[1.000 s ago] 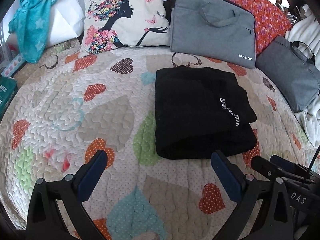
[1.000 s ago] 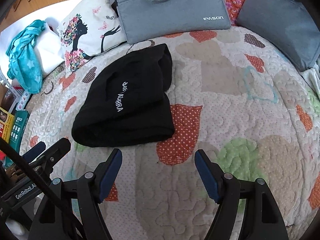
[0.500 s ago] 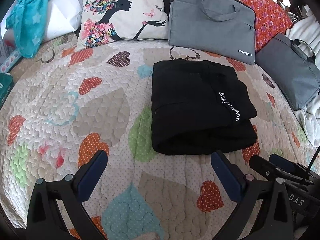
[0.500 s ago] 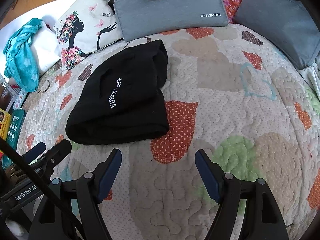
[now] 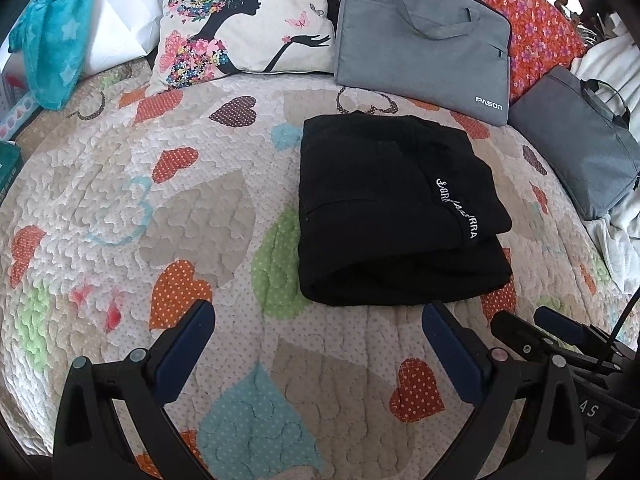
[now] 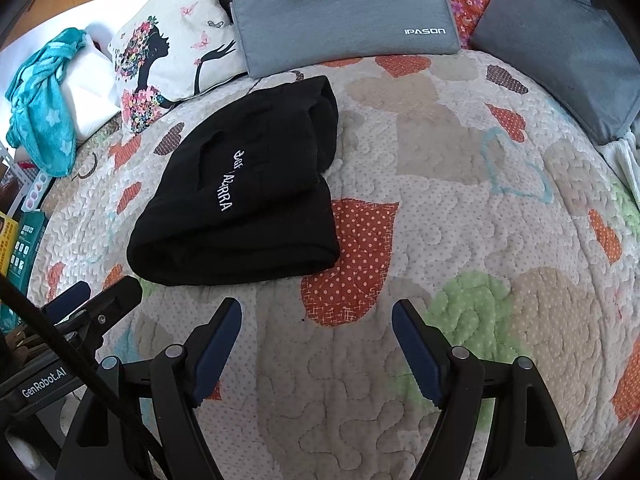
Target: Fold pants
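Note:
Black pants [image 5: 392,208] with white lettering lie folded into a compact rectangle on the heart-patterned quilt [image 5: 168,208]. They also show in the right wrist view [image 6: 248,192]. My left gripper [image 5: 318,320] is open and empty, hovering just in front of the pants' near edge. My right gripper [image 6: 316,320] is open and empty, in front of and to the right of the pants. Each gripper shows at the edge of the other's view; the right one sits at the lower right of the left wrist view [image 5: 532,328].
A light grey laptop bag [image 5: 420,36] and a printed pillow [image 5: 240,20] lean at the back. A darker grey bag [image 5: 576,152] lies at the right. A teal towel [image 5: 52,36] hangs at the far left. Boxes [image 6: 20,244] stand beside the bed's left edge.
Both grippers have drawn back slightly from the pants and stayed open. The pants have not moved.

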Motion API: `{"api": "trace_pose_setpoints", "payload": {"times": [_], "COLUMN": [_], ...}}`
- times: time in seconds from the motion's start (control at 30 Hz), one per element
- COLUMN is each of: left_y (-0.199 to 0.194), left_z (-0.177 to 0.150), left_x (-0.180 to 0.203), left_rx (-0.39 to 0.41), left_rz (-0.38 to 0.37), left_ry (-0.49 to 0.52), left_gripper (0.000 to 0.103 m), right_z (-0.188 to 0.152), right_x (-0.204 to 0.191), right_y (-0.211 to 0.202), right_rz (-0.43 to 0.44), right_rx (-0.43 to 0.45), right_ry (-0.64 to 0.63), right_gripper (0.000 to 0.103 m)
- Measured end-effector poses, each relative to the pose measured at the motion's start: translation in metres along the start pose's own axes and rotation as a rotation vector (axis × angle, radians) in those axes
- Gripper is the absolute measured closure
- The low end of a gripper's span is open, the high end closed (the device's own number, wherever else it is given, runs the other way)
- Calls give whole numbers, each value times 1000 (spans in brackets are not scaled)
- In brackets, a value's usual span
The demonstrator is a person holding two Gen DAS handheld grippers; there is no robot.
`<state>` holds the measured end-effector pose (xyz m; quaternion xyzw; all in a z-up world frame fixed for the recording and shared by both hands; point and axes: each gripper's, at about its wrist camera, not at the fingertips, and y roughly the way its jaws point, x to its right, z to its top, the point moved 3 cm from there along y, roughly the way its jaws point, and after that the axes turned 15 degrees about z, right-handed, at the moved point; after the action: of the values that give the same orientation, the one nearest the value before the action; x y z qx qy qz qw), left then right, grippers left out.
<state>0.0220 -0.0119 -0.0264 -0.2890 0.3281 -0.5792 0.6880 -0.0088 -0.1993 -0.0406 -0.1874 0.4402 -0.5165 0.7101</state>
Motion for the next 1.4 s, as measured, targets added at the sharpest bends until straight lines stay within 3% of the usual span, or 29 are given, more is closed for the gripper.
{"api": "trace_pose_setpoints", "payload": {"times": [1.4], "left_y": [7], "left_z": [-2], "left_x": [-2], "left_rx": [-49], "left_rz": [-30], "left_ry": [-11], "left_gripper": [0], "right_z": [-1], "right_x": [1], "right_y": [5], "right_rz": [-24], "right_rx": [-26], "right_ry": [-18], "right_gripper": [19]}}
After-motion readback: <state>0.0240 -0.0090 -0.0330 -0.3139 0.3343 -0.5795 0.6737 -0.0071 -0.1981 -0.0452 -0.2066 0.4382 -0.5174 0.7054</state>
